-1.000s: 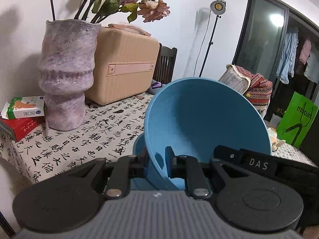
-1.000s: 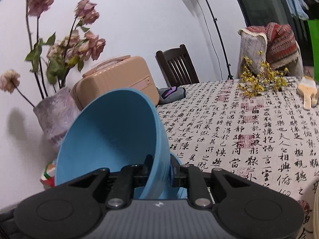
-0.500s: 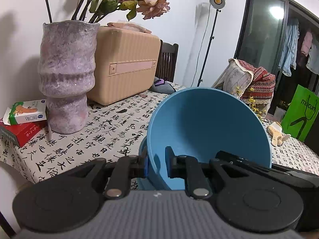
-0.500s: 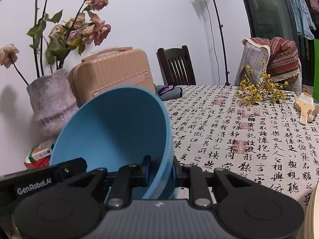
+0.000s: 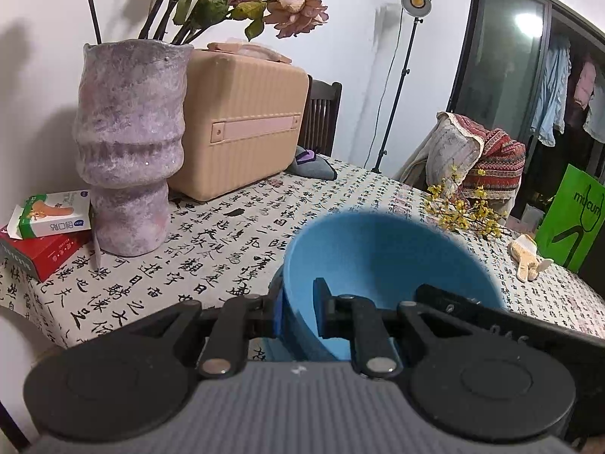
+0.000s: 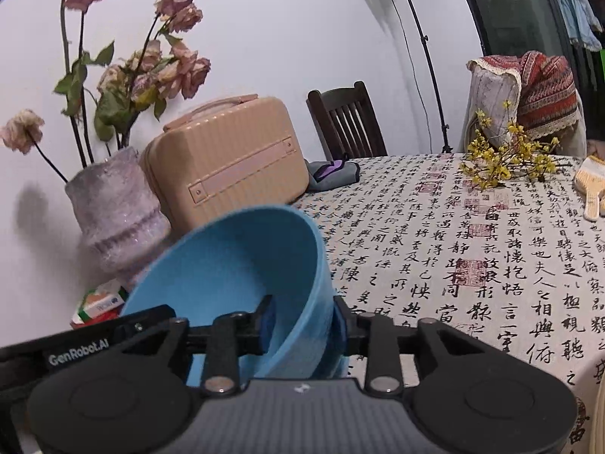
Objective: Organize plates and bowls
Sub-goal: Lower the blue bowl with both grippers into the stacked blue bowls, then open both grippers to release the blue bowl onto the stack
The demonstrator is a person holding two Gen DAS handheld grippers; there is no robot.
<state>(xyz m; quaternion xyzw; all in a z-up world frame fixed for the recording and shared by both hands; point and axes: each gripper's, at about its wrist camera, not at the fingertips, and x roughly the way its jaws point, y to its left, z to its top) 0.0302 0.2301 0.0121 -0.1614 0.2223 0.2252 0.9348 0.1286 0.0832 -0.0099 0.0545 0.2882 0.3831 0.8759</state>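
Left claw (image 5: pixel 298 316) clamped, right claw (image 6: pixel 304 321) jaws opening

**Surface covered by a calligraphy-print cloth**

The surface (image 5: pixel 234 242) is draped in a cloth printed with black characters. On it are set a purple vase (image 5: pixel 128 143), a beige case (image 5: pixel 242 128), stacked boxes (image 5: pixel 41 234), a grey pouch (image 6: pixel 332 174), yellow flower sprigs (image 6: pixel 506 159), a comb (image 5: pixel 529 261) and blue bowls (image 5: pixel 378 265).

"GenRobot.AI" on the left gripper (image 6: pixel 79 352) (black body); calligraphy covers the tablecloth (image 6: pixel 472 257)
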